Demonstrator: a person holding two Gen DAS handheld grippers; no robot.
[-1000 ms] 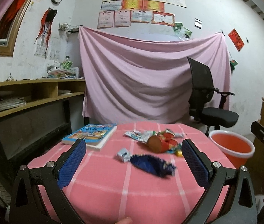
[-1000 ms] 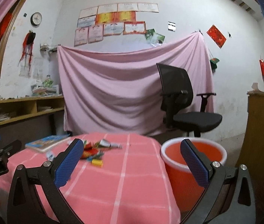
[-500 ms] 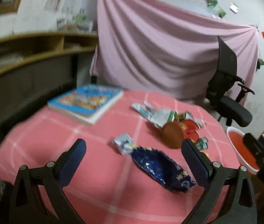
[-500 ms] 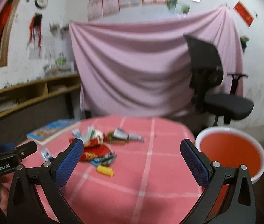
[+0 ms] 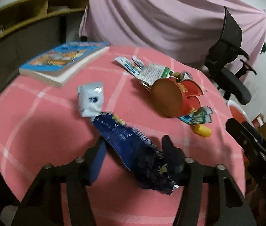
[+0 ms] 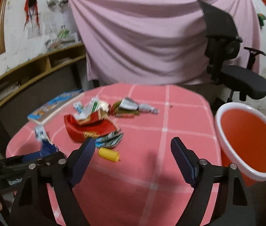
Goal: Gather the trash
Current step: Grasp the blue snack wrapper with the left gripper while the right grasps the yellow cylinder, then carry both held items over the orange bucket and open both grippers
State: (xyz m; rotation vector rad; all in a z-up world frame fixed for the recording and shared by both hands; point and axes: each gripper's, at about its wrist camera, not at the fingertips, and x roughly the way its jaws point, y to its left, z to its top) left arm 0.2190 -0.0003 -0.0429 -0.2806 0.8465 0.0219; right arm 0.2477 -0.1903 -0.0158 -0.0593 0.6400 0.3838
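Note:
A long dark blue snack wrapper [image 5: 133, 146] lies flat on the pink checked tablecloth [image 5: 39, 122]. My left gripper [image 5: 133, 152] straddles its near end with the jaws closing, and the pads do not visibly squeeze it. Beyond it are a small white wrapper [image 5: 91, 98], a crushed red paper cup [image 5: 170, 98] and green-and-white wrappers [image 5: 148, 71]. My right gripper [image 6: 133, 148] hovers low over the table, its jaws also closing. A small yellow piece [image 6: 108, 154] lies just inside its left finger [image 6: 87, 150], untouched.
A blue book [image 5: 63, 62] lies at the table's far left. An orange bucket [image 6: 245, 106] with a white rim stands off the right edge of the table. A black office chair [image 6: 242, 79] and a pink hanging sheet [image 6: 151, 37] are behind. A wooden shelf [image 6: 39, 69] runs along the left wall.
Both grippers have tilted down and come closer to the table. Their jaws have narrowed. The left one now has the blue wrapper between its fingers.

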